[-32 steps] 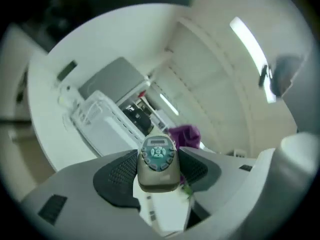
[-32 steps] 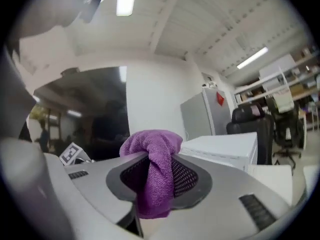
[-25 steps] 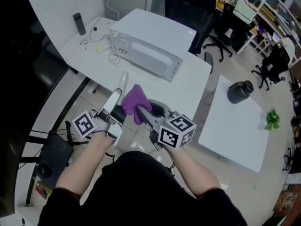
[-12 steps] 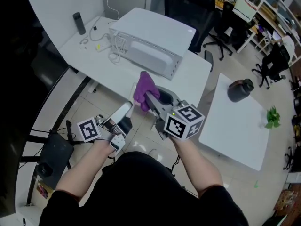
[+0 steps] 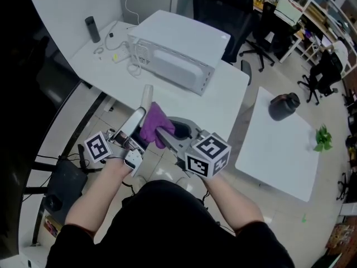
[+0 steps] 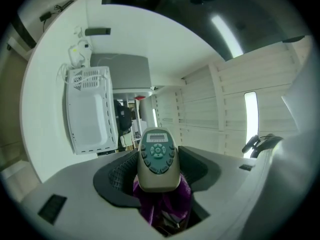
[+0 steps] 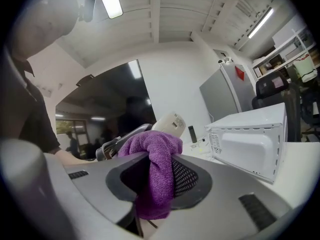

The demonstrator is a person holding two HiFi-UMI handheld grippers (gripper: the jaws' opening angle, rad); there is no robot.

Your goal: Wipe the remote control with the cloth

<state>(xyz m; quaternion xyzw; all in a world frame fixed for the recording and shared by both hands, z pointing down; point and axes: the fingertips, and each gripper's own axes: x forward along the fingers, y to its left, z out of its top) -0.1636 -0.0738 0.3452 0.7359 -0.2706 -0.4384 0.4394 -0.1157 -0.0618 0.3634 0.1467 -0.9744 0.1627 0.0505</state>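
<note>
In the head view my left gripper [image 5: 135, 128] is shut on a long pale remote control [image 5: 143, 105], which points up and away over the table's front edge. My right gripper [image 5: 162, 130] is shut on a bunched purple cloth [image 5: 153, 122] that lies against the remote's right side. The left gripper view has the remote [image 6: 158, 158] face up between the jaws of the left gripper [image 6: 159, 173], showing its green keypad and small screen, with the cloth [image 6: 162, 207] bunched beneath it. In the right gripper view the cloth [image 7: 158, 170] hangs from the right gripper [image 7: 157, 178], and the remote [image 7: 168, 124] shows just behind it.
A white microwave [image 5: 174, 52] stands on the white table [image 5: 226, 99], with cables [image 5: 124, 58] and a dark bottle [image 5: 91, 28] to its left. A second white table [image 5: 279, 152] at the right carries a dark pot [image 5: 283, 108]. Office chairs [image 5: 226, 10] stand behind.
Half a second ago the cloth was lifted away to the upper right, and the remote sat lower. Now the cloth is back against the remote, much as it was one second ago.
</note>
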